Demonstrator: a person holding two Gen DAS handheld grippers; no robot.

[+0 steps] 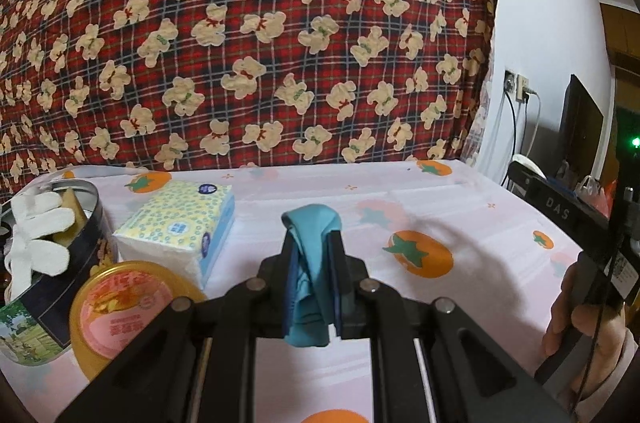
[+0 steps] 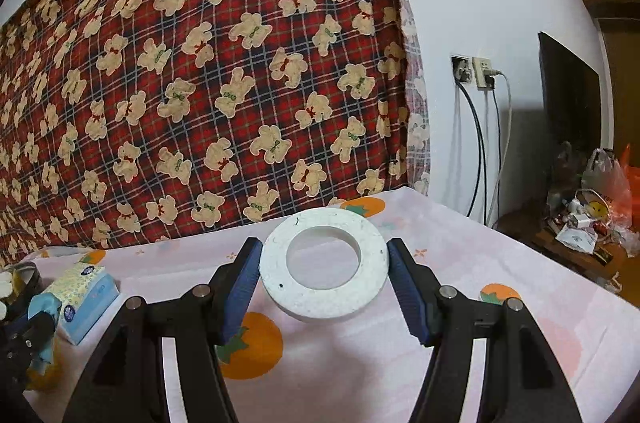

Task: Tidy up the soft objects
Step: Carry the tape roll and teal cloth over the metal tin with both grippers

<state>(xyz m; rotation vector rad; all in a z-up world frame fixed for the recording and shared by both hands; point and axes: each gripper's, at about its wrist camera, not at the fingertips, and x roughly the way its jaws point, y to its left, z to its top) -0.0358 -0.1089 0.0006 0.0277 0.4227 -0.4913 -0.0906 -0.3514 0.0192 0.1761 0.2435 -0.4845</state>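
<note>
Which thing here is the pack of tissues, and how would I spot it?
Start at the table with the pink persimmon-print cloth, below the red teddy-bear fabric. Near its left end, beside a round dark tin, lies the tissue pack. It is the only soft rectangular block, wrapped in yellow with small blue rings.

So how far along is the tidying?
Done: white gloves sit in the round tin. In hand: the left gripper holds a blue cloth, the right gripper a white foam ring. Left: both still need putting away.
</note>
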